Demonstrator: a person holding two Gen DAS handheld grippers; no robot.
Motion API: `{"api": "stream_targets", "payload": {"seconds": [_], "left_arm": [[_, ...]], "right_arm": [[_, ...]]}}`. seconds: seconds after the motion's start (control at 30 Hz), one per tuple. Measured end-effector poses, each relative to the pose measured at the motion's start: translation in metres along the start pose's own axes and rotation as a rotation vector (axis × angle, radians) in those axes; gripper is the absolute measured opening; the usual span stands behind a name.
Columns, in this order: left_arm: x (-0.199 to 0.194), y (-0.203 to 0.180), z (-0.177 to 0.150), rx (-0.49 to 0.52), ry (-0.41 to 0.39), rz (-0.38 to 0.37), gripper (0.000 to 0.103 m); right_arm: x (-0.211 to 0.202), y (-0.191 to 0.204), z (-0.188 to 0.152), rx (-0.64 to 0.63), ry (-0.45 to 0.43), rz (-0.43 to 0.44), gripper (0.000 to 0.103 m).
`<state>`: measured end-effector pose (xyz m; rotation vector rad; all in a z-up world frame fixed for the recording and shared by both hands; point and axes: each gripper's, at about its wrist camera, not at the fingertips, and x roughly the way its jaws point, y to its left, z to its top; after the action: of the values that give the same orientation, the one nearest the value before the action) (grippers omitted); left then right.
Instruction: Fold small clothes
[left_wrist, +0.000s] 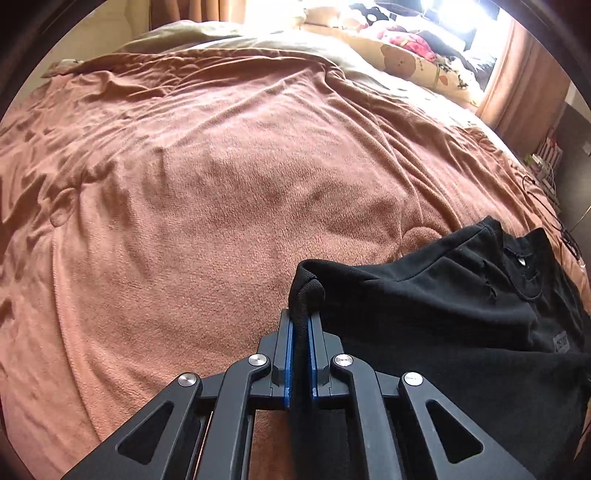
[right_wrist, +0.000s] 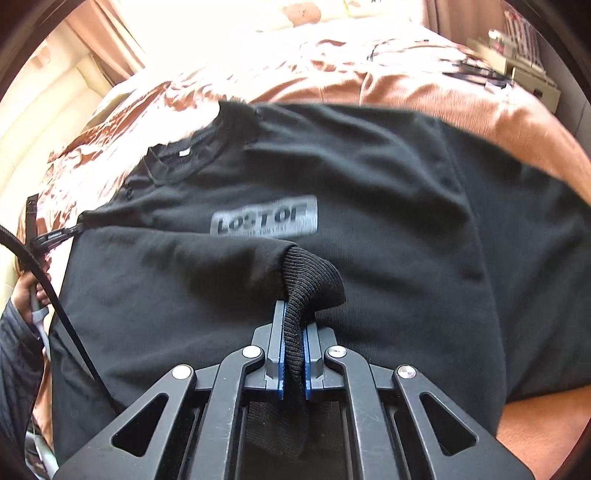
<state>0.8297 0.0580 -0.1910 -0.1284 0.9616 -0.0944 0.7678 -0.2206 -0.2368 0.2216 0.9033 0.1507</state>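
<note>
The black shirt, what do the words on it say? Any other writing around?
"LOSTOF": grey patch on the black sweatshirt.
Smaller line beneath it: too blurred to read.
White neck tag: nothing readable.
Same patch in the left wrist view: too small to read.

A wide bed (left_wrist: 221, 184) covered by a rumpled pinkish-brown blanket (left_wrist: 166, 240). A black sweatshirt (right_wrist: 332, 177) lies on it; pillows (left_wrist: 406, 62) sit at the far end.
</note>
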Motion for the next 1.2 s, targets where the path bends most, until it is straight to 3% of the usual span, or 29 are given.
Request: {"api": "stream_targets", "payload": {"seconds": [0.17,0.3,0.37,0.43,0.5,0.57,0.83,1.2], "left_arm": [[0.007,0.002,0.002,-0.014,0.001,0.033,0.007],[0.022,-0.001,-0.007,-0.005,0.051,0.067,0.011],[0.016,-0.004,-0.008,0.005,0.057,0.077,0.016],[0.012,-0.004,-0.011,0.001,0.084,0.067,0.020],[0.002,-0.003,-0.016,-0.006,0.088,0.058,0.028],[-0.010,-0.004,-0.022,-0.005,0.081,0.049,0.043],[-0.059,-0.014,-0.048,0.012,0.052,0.015,0.063],[-0.111,-0.023,-0.088,0.035,0.032,-0.010,0.073]], "right_arm": [[0.004,0.007,0.011,-0.009,-0.023,-0.033,0.003],[0.037,0.002,0.010,-0.011,0.085,-0.059,0.009],[0.030,-0.004,0.007,0.015,0.063,-0.036,0.019],[0.016,-0.012,0.003,0.044,0.043,-0.002,0.056],[-0.001,-0.020,-0.004,0.042,0.012,0.008,0.063],[-0.018,-0.031,-0.012,0.050,-0.004,0.007,0.063],[-0.094,-0.103,-0.051,0.226,-0.086,-0.034,0.063],[-0.173,-0.226,-0.160,0.623,-0.279,-0.098,0.063]]}}
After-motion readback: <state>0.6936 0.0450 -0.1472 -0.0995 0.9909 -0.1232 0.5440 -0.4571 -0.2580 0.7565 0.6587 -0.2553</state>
